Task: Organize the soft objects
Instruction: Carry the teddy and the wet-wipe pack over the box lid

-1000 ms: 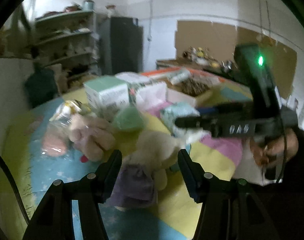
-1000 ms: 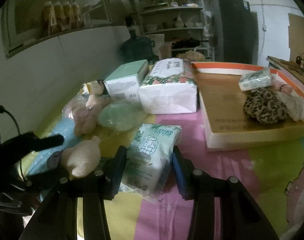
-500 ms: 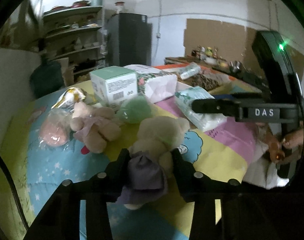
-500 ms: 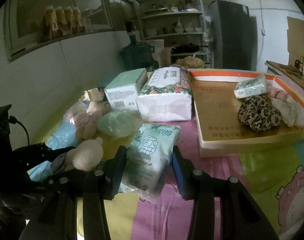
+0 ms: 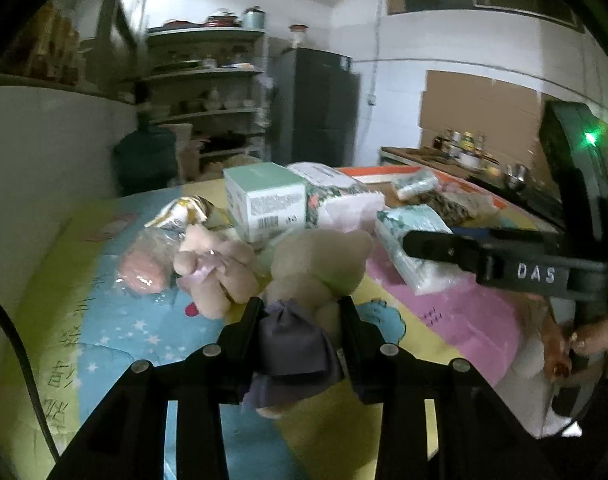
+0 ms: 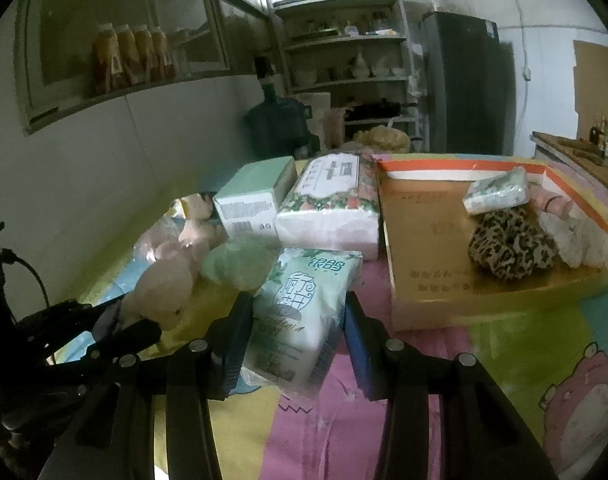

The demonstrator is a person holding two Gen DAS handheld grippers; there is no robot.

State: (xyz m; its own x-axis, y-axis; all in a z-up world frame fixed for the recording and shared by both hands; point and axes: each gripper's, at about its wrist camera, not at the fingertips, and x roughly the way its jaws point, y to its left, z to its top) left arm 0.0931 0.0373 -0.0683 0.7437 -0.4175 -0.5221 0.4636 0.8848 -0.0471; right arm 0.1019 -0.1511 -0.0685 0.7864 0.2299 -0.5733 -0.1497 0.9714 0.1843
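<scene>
Two grabs now: left hand-held gripper jaws closing on cream plush toy, wide a second ago. Right hand-held gripper clamps tissue pack, half-open as before. Tray ahead-right, drop-off next probably.

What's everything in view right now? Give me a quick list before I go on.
Plush bear: 1, cream with purple cloth, between left gripper's fingers.
Tissue pack: 1, white-green, between right gripper's fingers.
Second plush: 1, beige-pink, left of the bear.
Bagged pink item: 1, far left on mat.
Green box: 1, mint, mid-table.
Floral tissue pack: 1, white-pink, beside the green box.
Tray: 1, cardboard, orange rim, right.
Leopard scrunchie: 1, in tray.
Small tissue pack: 1, in tray.
Left gripper: black, closing on the bear.
Right gripper: black, clamping the tissue pack.
</scene>
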